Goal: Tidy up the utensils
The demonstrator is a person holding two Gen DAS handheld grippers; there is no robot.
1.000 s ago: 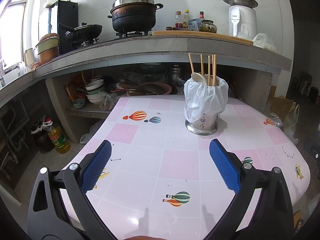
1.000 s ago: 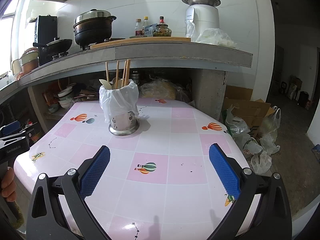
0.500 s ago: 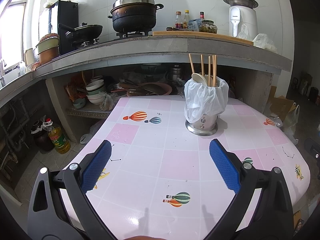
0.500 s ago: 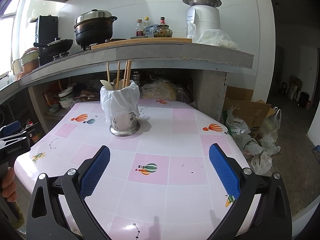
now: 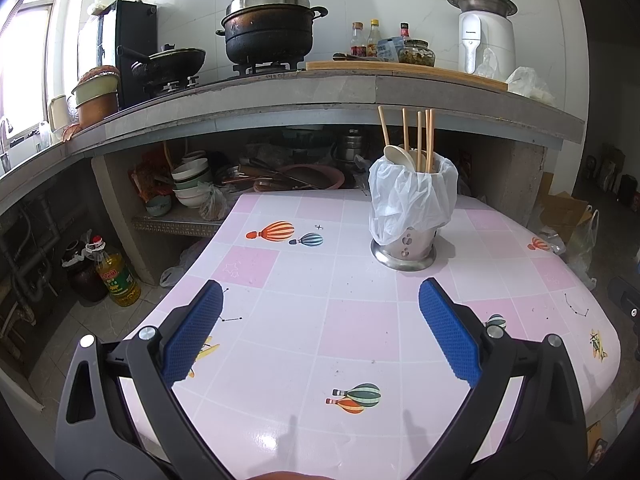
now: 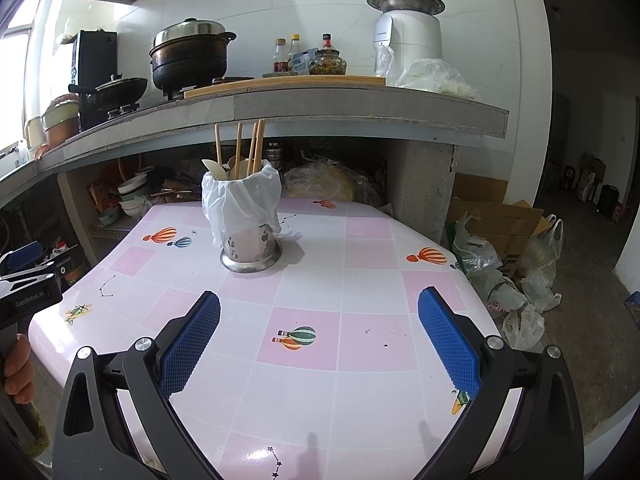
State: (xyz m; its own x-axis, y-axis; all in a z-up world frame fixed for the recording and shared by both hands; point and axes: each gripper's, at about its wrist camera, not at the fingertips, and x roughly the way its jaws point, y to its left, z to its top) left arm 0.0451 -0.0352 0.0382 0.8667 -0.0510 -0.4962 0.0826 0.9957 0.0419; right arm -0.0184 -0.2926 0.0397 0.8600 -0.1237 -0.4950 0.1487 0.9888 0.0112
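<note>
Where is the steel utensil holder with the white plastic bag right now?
The steel utensil holder stands upright on the pink tiled table, right of centre in the left wrist view, left of centre in the right, beyond both open grippers.

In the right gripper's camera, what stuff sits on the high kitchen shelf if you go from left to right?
Black wok → big lidded pot → sauce bottles → glass jar → white appliance → crumpled plastic bag.

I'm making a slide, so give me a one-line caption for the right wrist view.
Open right gripper above the pink table, facing a bag-lined holder with chopsticks.
</note>
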